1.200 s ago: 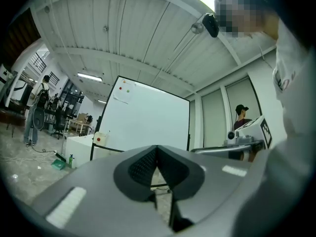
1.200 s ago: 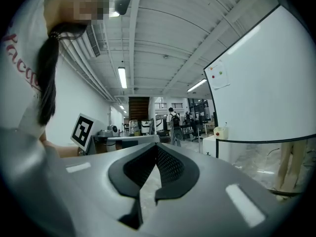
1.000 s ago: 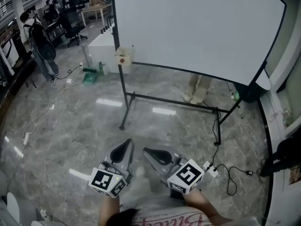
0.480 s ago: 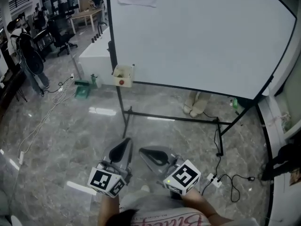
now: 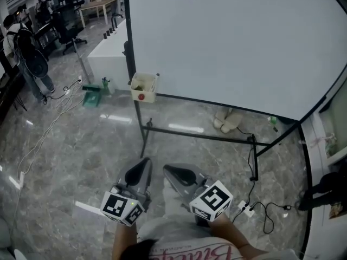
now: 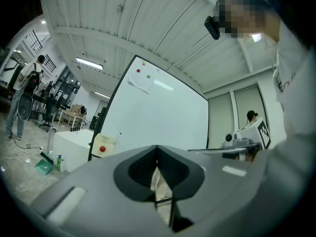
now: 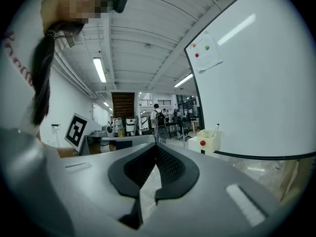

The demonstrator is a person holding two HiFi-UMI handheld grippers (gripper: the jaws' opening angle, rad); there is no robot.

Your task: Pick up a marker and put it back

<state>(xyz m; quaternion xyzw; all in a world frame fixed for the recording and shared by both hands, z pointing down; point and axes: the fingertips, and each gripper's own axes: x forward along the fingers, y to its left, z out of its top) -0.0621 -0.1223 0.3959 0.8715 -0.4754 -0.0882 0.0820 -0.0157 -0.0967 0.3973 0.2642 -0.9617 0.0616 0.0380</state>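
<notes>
looking steeply down, i see my left gripper [image 5: 142,167] and right gripper [image 5: 169,171] side by side above a grey marble floor [image 5: 70,145], both pointing toward a whiteboard [image 5: 233,42] on a black stand. a cream box [image 5: 143,87] hangs at its lower left corner; the thin stick beside it may be a marker [image 5: 156,80].

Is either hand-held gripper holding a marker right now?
No, the left hand-held gripper and the right hand-held gripper are both shut with nothing between them.
</notes>
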